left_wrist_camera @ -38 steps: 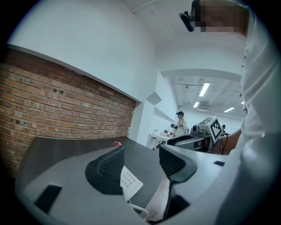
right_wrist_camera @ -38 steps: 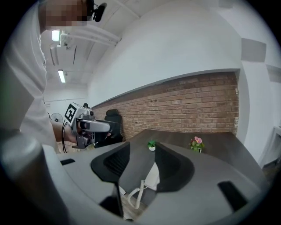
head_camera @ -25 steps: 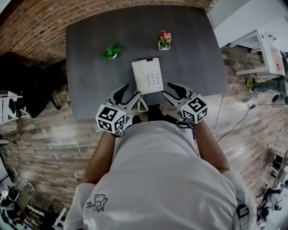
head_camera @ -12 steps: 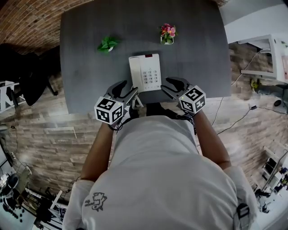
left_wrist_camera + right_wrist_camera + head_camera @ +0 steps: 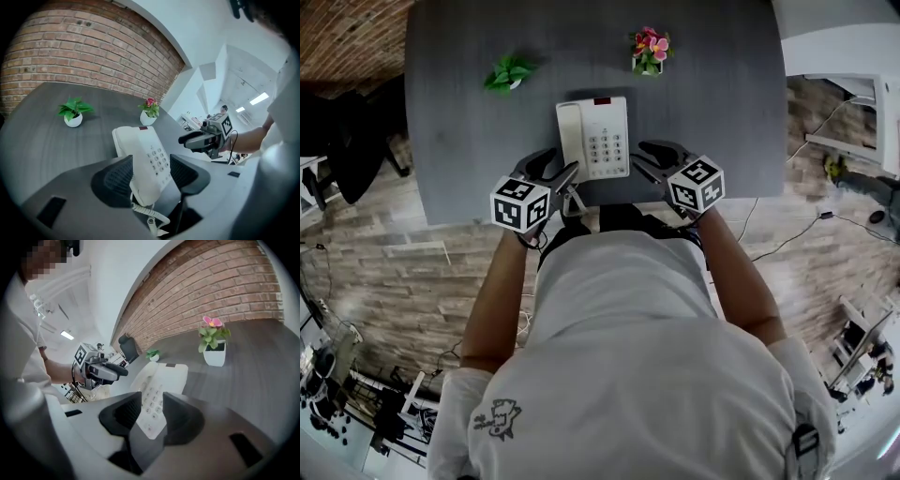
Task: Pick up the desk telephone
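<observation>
At the near edge of the table (image 5: 459, 112) my left gripper (image 5: 561, 169) and right gripper (image 5: 640, 159) flank the phone (image 5: 593, 141), both spread, the right's jaws just narrowing with nothing pinched between.

The white desk telephone (image 5: 593, 139) lies flat on the dark grey table (image 5: 469, 141) near its front edge, with the handset (image 5: 570, 139) cradled at left and the keypad (image 5: 610, 148) at right (a small red strip (image 5: 602, 101) at the far end). Its coiled cord (image 5: 149, 216) trails off the near end.
</observation>
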Tool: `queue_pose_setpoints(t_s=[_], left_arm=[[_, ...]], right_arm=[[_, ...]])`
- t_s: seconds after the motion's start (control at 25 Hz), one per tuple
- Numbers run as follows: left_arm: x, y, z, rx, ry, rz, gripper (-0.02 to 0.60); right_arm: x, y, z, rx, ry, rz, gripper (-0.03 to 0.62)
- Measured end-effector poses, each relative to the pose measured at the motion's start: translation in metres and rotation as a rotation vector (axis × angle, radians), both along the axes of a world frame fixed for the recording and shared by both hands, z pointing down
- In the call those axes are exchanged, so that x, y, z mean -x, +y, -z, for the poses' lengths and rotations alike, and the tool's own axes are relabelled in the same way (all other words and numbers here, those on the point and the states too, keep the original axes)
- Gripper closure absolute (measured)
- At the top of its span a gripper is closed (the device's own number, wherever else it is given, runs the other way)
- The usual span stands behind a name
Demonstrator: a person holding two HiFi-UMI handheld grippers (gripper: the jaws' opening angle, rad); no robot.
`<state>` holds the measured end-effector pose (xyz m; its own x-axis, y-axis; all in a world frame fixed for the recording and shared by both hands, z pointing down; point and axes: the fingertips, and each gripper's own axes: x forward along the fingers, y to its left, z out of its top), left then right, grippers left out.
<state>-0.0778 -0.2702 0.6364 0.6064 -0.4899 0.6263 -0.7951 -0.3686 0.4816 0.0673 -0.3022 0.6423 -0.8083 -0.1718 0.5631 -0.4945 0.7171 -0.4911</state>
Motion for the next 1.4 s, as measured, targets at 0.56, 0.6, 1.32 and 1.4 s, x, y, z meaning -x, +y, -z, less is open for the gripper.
queue_pose_setpoints(t_s=[0.56, 0.6, 1.32, 1.4], left_arm=[[0.002, -0.013, -0.053, 0.094, 0.145, 0.017, 0.307], [0.002, -0.012, -0.055, 0.094, 0.15, 0.013, 0.304], [-0.003, -0.015, -0.071, 0.121, 0.365, -0.011, 0.268], [-0.003, -0.015, -0.071, 0.126, 0.378, -0.011, 0.268]], right_arm=[[0.005, -0.004, -0.061, 0.196, -0.026, 0.012, 0.454], [0.006, -0.003, -0.063, 0.204, -0.027, 0.015, 0.454], [0.016, -0.005, -0.081, 0.276, -0.075, 0.031, 0.497], [0.016, -0.005, -0.081, 0.282, -0.08, 0.028, 0.499]])
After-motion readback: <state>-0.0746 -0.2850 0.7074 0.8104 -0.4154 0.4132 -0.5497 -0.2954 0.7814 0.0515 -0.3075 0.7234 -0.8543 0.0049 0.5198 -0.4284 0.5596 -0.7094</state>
